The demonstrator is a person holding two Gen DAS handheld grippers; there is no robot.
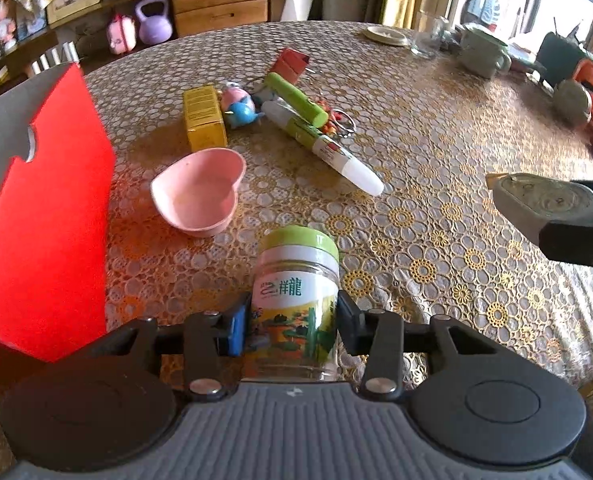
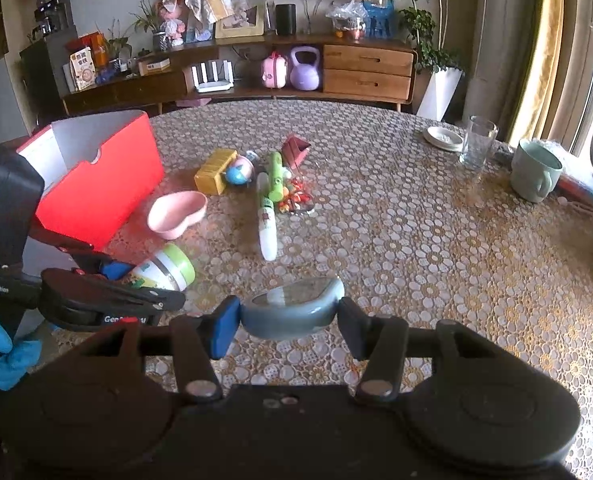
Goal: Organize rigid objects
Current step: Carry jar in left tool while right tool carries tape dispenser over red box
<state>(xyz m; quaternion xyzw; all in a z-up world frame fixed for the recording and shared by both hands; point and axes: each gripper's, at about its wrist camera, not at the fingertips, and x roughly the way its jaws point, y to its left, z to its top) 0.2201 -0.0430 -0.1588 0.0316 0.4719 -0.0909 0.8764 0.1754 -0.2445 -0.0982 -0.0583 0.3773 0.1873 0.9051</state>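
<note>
Near the table's [image 1: 436, 128] edge closest to me, my left gripper [image 1: 294, 320] is clenched on a clear jar with a green lid [image 1: 296, 272]; its pads press the labelled sides, lid pointing away from me. My left wrist view shows the printed label close up. My right wrist view shows the same jar [image 2: 164, 268] tilted over, low above the tablecloth, just in front of the red box [image 2: 100, 184], with the left gripper [image 2: 136, 280] coming in from the left edge and a blue-gloved hand [image 2: 4, 348] behind it.

My right gripper [image 2: 290, 316] is grasping a grey-blue rounded object [image 2: 292, 310], pinched end to end between the pads. In the left view that object [image 1: 544, 200] appears at the right, and only there do I see its flat upper face.

Toward the table's middle lie a pink heart-shaped bowl [image 1: 198, 192], a yellow carton [image 1: 204, 118], a small pink and blue toy [image 1: 238, 106], a green tube [image 1: 296, 98] and a white and green tube [image 1: 324, 148] touching each other, and a small red box [image 1: 290, 64] beyond them. The right view alone shows the open red box's grey inside and, along the table's far right edge, a drinking glass [image 2: 476, 142] and a pale green mug [image 2: 534, 174] standing clearly apart.
</note>
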